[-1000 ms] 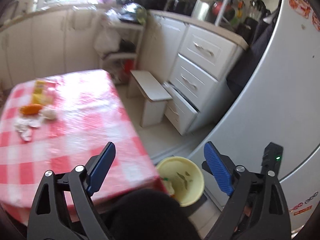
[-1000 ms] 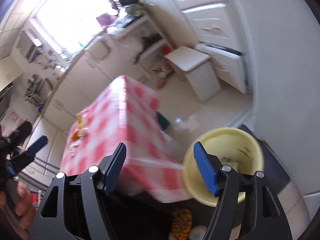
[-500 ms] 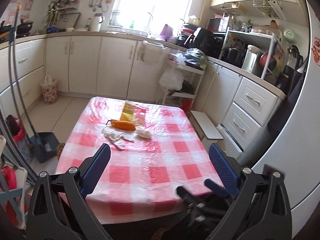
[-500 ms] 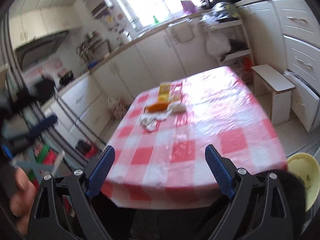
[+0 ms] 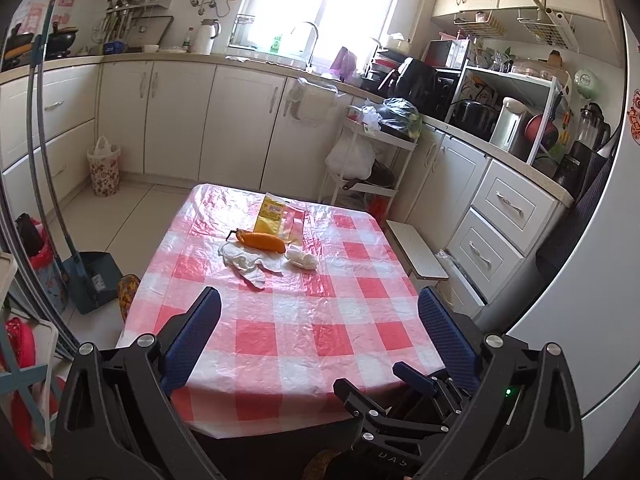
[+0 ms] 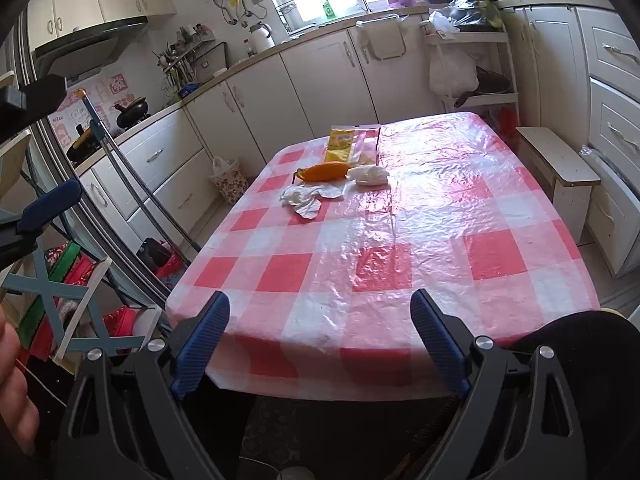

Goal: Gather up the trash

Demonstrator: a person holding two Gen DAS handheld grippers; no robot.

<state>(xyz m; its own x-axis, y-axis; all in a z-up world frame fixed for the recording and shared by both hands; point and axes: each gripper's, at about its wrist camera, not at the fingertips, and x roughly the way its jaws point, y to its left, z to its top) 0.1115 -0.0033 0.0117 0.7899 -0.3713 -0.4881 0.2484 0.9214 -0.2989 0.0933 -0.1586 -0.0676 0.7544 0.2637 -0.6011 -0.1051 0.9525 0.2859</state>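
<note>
A red-and-white checked table [image 5: 296, 332] [image 6: 400, 264] carries trash at its far end: an orange peel [image 5: 262, 241] [image 6: 325, 171], a flat crumpled white tissue [image 5: 245, 263] [image 6: 304, 197], a wadded tissue [image 5: 302, 259] [image 6: 368, 175] and a yellow plastic packet [image 5: 276, 216] [image 6: 347, 143]. My left gripper [image 5: 320, 336] is open and empty, held before the near table edge. My right gripper [image 6: 320, 344] is open and empty too, also short of the near edge; it shows low in the left wrist view [image 5: 400, 392].
A white step stool [image 5: 416, 254] [image 6: 556, 160] stands right of the table by the drawers. A dustpan [image 5: 94, 280] and broom handle [image 5: 44, 160] stand to the left. A small flowered bin [image 5: 105, 168] sits by the far cabinets. The fridge [image 5: 592, 280] is at right.
Both grippers swung up and left from the yellow bin on the floor to face the table and have steadied. The yellow bin has dropped out of view. Both stay open.
</note>
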